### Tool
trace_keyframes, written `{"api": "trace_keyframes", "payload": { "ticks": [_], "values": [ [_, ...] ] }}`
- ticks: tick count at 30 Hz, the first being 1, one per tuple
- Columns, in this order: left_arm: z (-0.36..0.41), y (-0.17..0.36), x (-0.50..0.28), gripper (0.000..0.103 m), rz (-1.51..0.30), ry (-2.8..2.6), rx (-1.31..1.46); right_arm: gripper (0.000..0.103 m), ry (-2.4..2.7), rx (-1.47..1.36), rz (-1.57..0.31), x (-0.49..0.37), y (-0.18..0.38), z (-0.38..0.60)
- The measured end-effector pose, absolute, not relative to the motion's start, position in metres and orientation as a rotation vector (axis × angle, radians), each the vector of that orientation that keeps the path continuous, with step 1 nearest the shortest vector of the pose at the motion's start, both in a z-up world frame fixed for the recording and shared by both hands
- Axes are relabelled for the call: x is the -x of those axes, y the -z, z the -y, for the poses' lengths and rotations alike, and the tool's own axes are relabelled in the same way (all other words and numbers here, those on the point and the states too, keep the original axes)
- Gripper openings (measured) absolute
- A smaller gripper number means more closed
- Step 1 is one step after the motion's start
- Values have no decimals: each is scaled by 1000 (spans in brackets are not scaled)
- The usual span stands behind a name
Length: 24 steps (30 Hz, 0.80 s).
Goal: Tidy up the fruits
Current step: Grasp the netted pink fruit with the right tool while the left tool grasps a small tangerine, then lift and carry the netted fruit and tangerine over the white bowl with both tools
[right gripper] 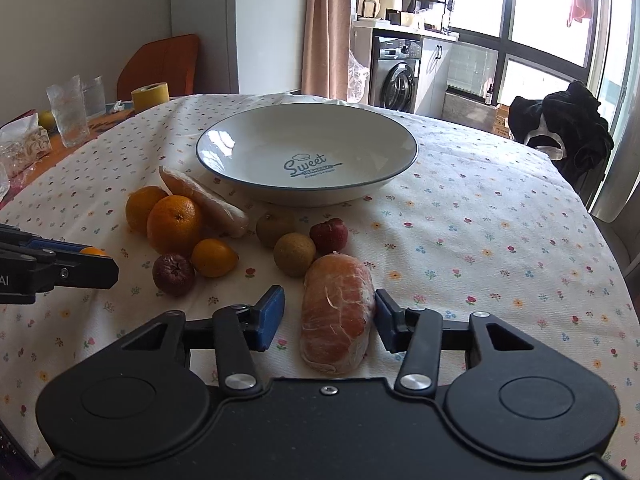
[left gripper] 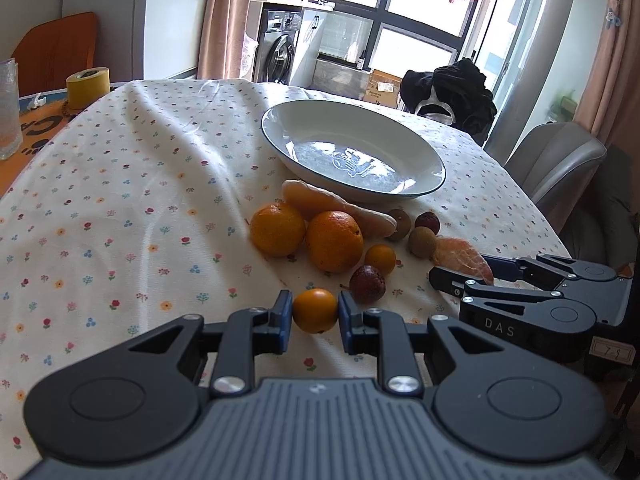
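Note:
My left gripper (left gripper: 315, 316) is shut on a small orange fruit (left gripper: 315, 311), with both blue pads pressed against its sides. That gripper also shows at the left edge of the right wrist view (right gripper: 102, 266). My right gripper (right gripper: 330, 318) is open around a peeled pink citrus segment (right gripper: 336, 316). The right pad touches the segment and the left pad stands off it. Beyond them lie two oranges (left gripper: 334, 240), a second peeled segment (right gripper: 204, 200), another small orange fruit (right gripper: 214, 258), a dark purple fruit (right gripper: 173, 274), two brown fruits (right gripper: 294, 254) and a red one (right gripper: 329, 236). The white plate (right gripper: 260, 148) behind holds nothing.
A floral cloth (left gripper: 140, 168) covers the round table. A yellow tape roll (right gripper: 150, 94) and drinking glasses (right gripper: 72, 112) stand at the far left. A chair draped in black clothing (right gripper: 568, 128) and a grey chair (left gripper: 560, 160) sit off the right edge.

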State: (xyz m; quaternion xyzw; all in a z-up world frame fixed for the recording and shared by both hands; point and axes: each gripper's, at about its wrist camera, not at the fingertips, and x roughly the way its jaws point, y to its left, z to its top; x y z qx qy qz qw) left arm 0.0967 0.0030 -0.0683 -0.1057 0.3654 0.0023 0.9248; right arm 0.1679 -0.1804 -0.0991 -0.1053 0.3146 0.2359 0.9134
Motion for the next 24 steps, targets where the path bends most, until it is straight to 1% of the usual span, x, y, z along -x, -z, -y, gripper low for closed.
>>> {"api": "trace_keyframes", "payload": {
  "ticks": [2,3,6,7,10,24],
  "values": [
    [-4,69,-96,23,-749,-2,227,41,-492,225,-651,-167,98,181],
    [-3,69,-96,23,-748,2,229,34,-492,228,-650,-167,97,182],
    [0,68,-95,23,-744,15,228,31,-512,207,-659,-168,95,188],
    [1,67,-94,23,-741,17,227,28,-515,196,-660,-168,94,190],
    [3,63,-92,23,-729,22,222,23,-510,178,-644,-167,87,195],
    [4,52,-92,23,-691,20,215,22,-513,136,-561,-161,62,208]
  ]
}}
